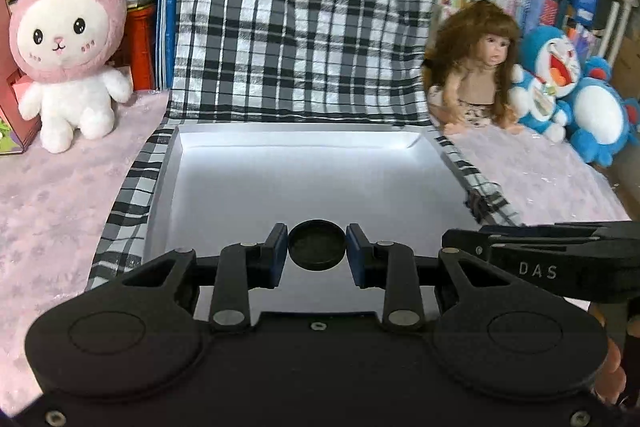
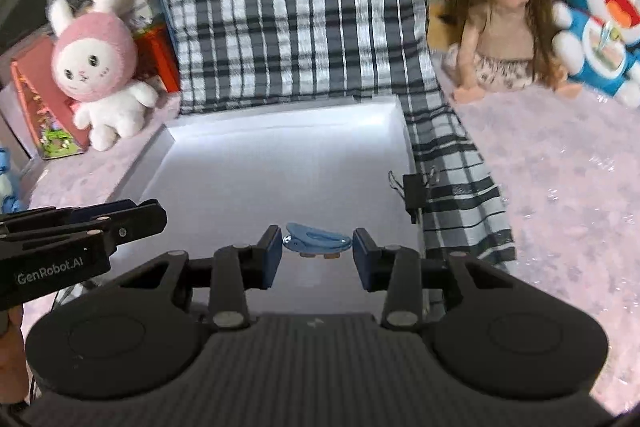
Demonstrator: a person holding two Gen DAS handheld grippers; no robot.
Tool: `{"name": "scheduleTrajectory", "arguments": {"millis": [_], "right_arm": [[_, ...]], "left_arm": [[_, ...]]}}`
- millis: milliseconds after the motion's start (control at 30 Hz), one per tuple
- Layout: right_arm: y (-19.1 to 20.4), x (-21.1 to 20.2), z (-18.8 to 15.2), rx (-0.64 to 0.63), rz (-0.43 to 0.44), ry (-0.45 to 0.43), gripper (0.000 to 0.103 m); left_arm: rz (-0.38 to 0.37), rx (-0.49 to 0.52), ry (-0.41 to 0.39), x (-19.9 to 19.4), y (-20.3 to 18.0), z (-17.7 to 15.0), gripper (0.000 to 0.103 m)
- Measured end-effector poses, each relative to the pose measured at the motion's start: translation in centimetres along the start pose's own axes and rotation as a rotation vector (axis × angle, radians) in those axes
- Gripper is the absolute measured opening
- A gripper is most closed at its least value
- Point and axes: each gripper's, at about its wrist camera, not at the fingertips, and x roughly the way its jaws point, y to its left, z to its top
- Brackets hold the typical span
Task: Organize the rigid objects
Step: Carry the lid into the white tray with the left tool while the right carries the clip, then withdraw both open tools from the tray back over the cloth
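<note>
My left gripper [image 1: 317,250] is shut on a round black cap [image 1: 317,245], its blue pads [image 1: 277,253] pressing the cap's two sides. It hangs over the white inside of an open box [image 1: 280,171] wrapped in black-and-white plaid cloth [image 1: 288,27]. My right gripper [image 2: 317,247] is shut on a light blue plastic clip [image 2: 316,242], held lengthwise between its pads above the same white box [image 2: 280,163]. The right gripper's body shows at the right edge of the left wrist view [image 1: 560,259]; the left gripper's body shows at the left edge of the right wrist view [image 2: 80,231].
A pink-and-white bunny plush [image 1: 68,39] sits left of the box. A long-haired doll [image 1: 476,67] and a blue cat plush [image 1: 572,91] sit to its right on the pink cover [image 1: 60,195]. A black binder clip [image 2: 412,193] grips the box's right wall. Books line the back.
</note>
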Motion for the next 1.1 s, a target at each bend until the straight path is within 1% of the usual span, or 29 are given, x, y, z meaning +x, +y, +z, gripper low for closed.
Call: {"name": "scheduleTrajectory", "arguments": {"millis": [100,267,433,567,700,767,800,833,867,933,967,1033,1100], "right_arm": [[0.1,1.7,0.4,-0.008,-0.028,0.030,0.045],[0.0,3.4,0.8,0.015,-0.052,0.065,0.045],[0.2,4.2,0.9,0.010,-0.078,0.081,0.045],[0.2,4.5,0.8,0.020,-0.083,0.079,0.045],[0.3,4.5,0.8,0.021,-0.073,0.079,0.047],[0.3,4.3,0.8,0.020,-0.063,0.078,0.048],[0.3,4.2,0.8,0.020,-0.062,0.075,0.056],[0.3,4.1,0.7,0.019,-0.059,0.072,0.058],[0.3,3.9,0.7,0.017,-0.057,0.068,0.058],[0.3,3.5,0.7,0.014,-0.053,0.059,0.060],[0.3,3.1,0.7,0.010,-0.049,0.052,0.061],[0.4,2.4,0.5,0.001,-0.040,0.036,0.065],[0.4,1.4,0.1,-0.012,-0.033,0.014,0.068]], "left_arm": [[0.030,0.014,0.018,1.8,0.0,0.0,0.030],[0.044,-0.012,0.062,4.1,0.6,-0.3,0.030],[0.052,-0.031,0.083,5.4,1.1,-0.6,0.030],[0.056,-0.030,0.095,6.1,1.1,-0.9,0.031],[0.060,-0.027,0.103,6.4,1.0,-1.1,0.032],[0.063,-0.019,0.099,6.2,0.9,-1.2,0.040],[0.064,-0.017,0.095,6.1,0.9,-1.1,0.045],[0.064,-0.013,0.089,5.9,0.8,-1.1,0.046],[0.064,-0.009,0.083,5.6,0.8,-1.1,0.047],[0.066,-0.009,0.071,5.0,0.8,-1.1,0.054],[0.066,-0.012,0.066,4.6,0.9,-1.1,0.057],[0.064,-0.018,0.053,3.7,1.0,-1.1,0.065],[0.060,-0.017,0.033,2.7,1.1,-1.4,0.071]]}}
